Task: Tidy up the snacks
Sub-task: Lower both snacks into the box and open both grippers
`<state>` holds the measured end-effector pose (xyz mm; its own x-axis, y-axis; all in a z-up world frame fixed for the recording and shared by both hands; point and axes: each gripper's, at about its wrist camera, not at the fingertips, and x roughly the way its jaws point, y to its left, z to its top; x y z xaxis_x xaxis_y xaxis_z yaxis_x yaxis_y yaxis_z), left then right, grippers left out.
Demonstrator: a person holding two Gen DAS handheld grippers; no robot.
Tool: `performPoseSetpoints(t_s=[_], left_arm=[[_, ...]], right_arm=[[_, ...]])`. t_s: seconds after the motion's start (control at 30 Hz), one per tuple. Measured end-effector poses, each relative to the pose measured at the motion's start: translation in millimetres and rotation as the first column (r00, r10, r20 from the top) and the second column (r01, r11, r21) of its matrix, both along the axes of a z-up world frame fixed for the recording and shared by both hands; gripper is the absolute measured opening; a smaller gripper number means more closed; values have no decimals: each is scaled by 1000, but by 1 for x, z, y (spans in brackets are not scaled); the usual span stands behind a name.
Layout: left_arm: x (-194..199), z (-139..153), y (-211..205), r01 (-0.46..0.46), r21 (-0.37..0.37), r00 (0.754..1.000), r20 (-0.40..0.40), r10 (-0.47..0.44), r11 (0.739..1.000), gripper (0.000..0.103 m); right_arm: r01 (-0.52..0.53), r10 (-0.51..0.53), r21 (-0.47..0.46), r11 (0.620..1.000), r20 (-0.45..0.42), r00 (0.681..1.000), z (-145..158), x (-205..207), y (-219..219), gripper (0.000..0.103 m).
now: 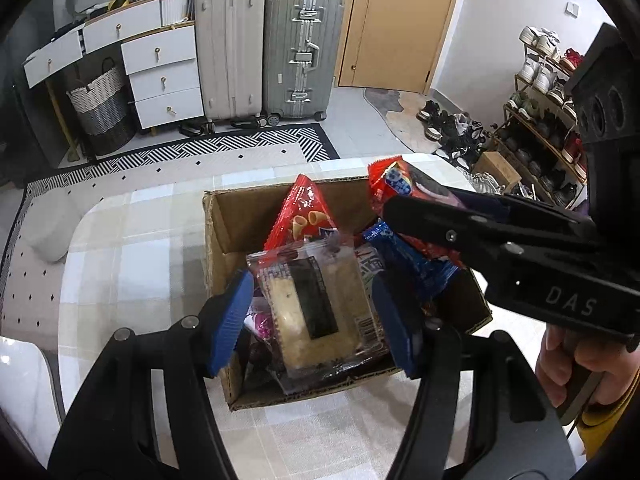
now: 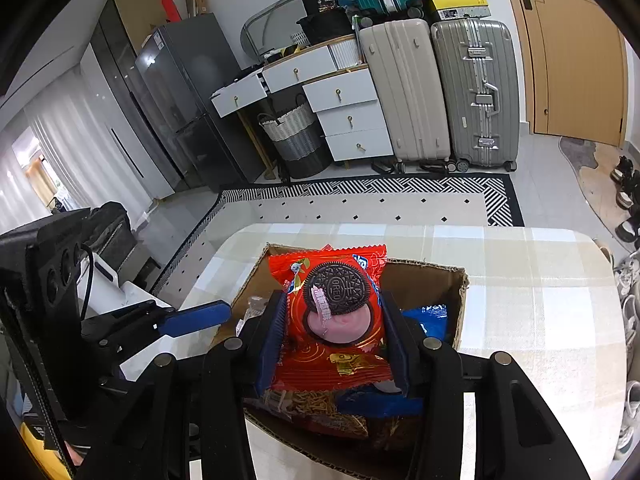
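An open cardboard box (image 1: 224,220) stands on the checked table and holds several snack packets. My left gripper (image 1: 316,320) is open over the box, its blue pads either side of a clear cracker packet (image 1: 316,304) lying on top, not clamping it. A red cone-snack bag (image 1: 304,216) stands behind it. My right gripper (image 2: 334,336) is shut on a red Oreo packet (image 2: 332,320) and holds it above the box (image 2: 444,280). In the left wrist view that gripper and the Oreo packet (image 1: 396,184) come in from the right over the box's far right side.
The table (image 1: 132,264) has a rounded far edge (image 2: 520,248). Beyond it lie a patterned rug (image 2: 360,200), white drawers (image 1: 164,76), two suitcases (image 1: 272,44), a woven basket (image 1: 100,104), a wooden door (image 1: 396,24) and a shoe rack (image 1: 540,112) at right.
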<state>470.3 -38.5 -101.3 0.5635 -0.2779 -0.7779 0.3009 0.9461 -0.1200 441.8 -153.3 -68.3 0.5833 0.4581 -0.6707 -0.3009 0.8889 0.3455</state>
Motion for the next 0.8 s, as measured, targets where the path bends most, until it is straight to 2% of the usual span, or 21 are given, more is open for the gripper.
performPoseSetpoints(t_s=[0.13,0.5,0.6,0.67,0.8], left_arm=[[-16,5,4,-3,-1,1000,7,3,1000,59],[-31,11,12,-32,6,999,12,32,999,60],[-39,16,16,-54,10,998,18,54,998,66],[-46,24,20,-64,3,997,30,64,998,67],[-65,43,27,-80,0,995,55,79,997,76]], right_arm=[[5,-6,-3,1000,-12,1000,-2,2,2,46],[6,-8,-49,999,-36,999,-8,2,10,46],[7,-9,-68,998,-31,999,-6,0,12,47],[3,-5,-80,997,-23,1000,-4,-2,14,47],[6,-4,-117,993,21,1000,7,-12,16,48]])
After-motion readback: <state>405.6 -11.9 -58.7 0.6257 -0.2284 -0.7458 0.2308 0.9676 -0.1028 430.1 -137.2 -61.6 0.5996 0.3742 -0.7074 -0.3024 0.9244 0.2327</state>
